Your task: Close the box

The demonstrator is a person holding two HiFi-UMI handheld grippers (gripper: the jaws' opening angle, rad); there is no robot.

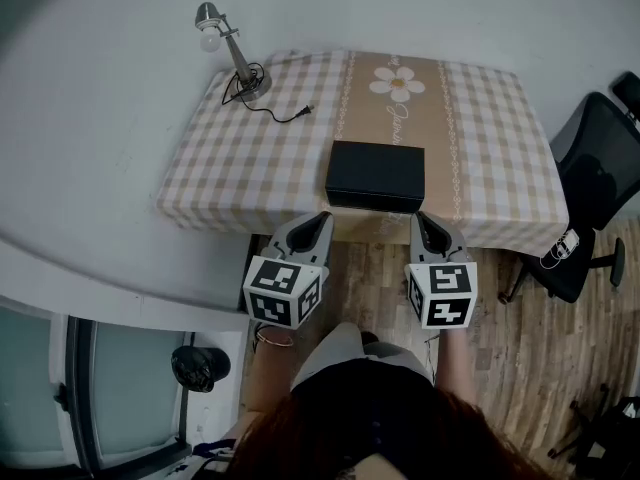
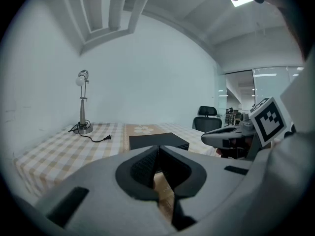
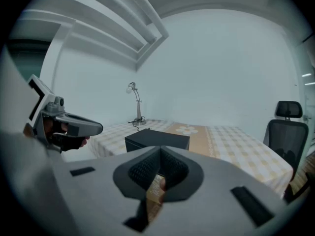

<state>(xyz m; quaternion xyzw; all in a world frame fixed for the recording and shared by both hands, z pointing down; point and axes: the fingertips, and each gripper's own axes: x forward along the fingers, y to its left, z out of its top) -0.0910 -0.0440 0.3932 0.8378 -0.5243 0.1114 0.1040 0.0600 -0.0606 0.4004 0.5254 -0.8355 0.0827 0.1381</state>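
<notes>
While both grippers hang off the near edge of the tabletop (image 1: 250,158), which wears a beige-and-white checked cloth, the flat black rectangular box (image 1: 375,175) sits on that cloth at the near edge, lid lying flat on it.

Far left of the box, at the back corner: silver metal desk lamp (image 1: 232,53), upright on its round base, with its black cord and plug (image 1: 285,116) trailing loose toward the box.

Left gripper (image 1: 323,216): just in front of the box's near-left corner, over the wood floor (image 1: 380,268), not touching the box. Left gripper view shows its jaws (image 2: 157,149) tips together, nothing between them, and the box (image 2: 157,140) straight ahead beyond them.

Behind the box: white daisy print (image 1: 397,84) on the tan centre stripe of the cloth.

Right gripper (image 1: 420,218): just in front of the box's near-right corner, also clear of it. Right gripper view: jaws (image 3: 160,151) pressed together, empty, box (image 3: 156,140) ahead.

Well right of the box, off the tabletop: black office chair (image 1: 595,168).
</notes>
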